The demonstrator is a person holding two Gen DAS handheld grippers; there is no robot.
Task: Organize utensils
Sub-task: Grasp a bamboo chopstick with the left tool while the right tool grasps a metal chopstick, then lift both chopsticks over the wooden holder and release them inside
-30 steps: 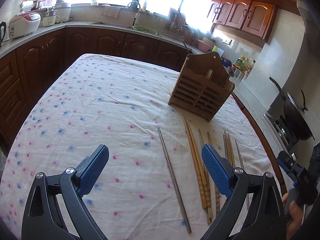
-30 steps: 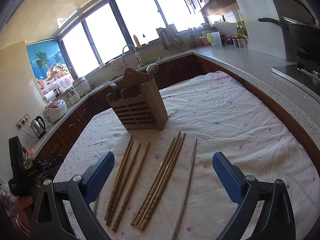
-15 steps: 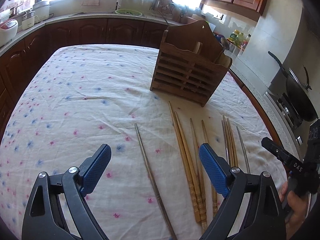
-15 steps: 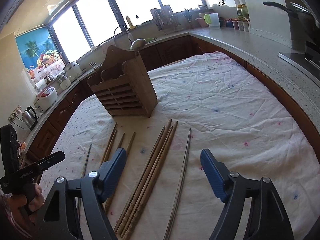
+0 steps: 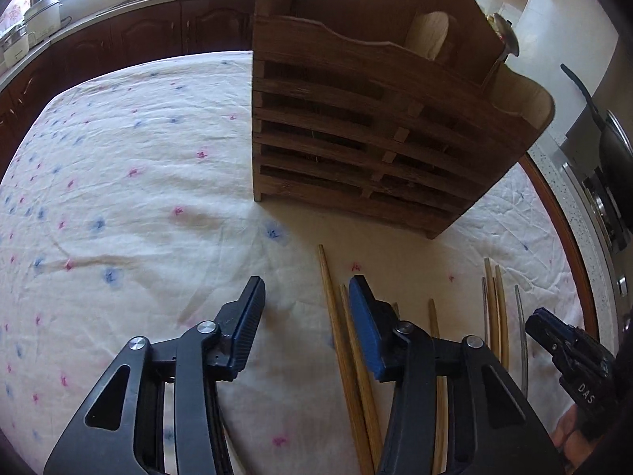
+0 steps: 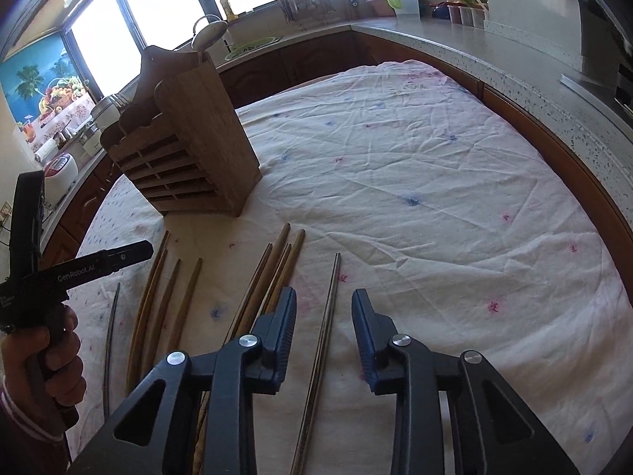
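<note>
A slatted wooden utensil holder [image 5: 376, 126] [image 6: 190, 150] stands on the flowered tablecloth [image 5: 138, 198] with a spoon [image 6: 207, 33] in it. Bamboo chopsticks [image 5: 336, 316] [image 6: 277, 269] and two metal ones lie in a row before it. My left gripper [image 5: 306, 297] hovers over the left bamboo chopsticks with its jaws closing. One stick runs between them near the right pad, untouched. My right gripper [image 6: 324, 304] straddles the rightmost metal chopstick [image 6: 335, 273]. Its jaws are closing and the pads stand clear of it. Each gripper shows in the other's view [image 6: 138, 251] [image 5: 534, 318].
The table's wooden rim [image 6: 585, 213] curves along the right, with a speckled counter beyond it. A wok on a stove [image 5: 609, 158] stands at the right. A rice cooker [image 6: 59, 170] sits on the left counter. A hand [image 6: 47, 356] holds the left gripper's handle.
Both grippers came forward and down toward the chopsticks and the holder, which now looms large. Both pairs of jaws narrowed from wide open. The right gripper now has the metal chopstick between its fingers.
</note>
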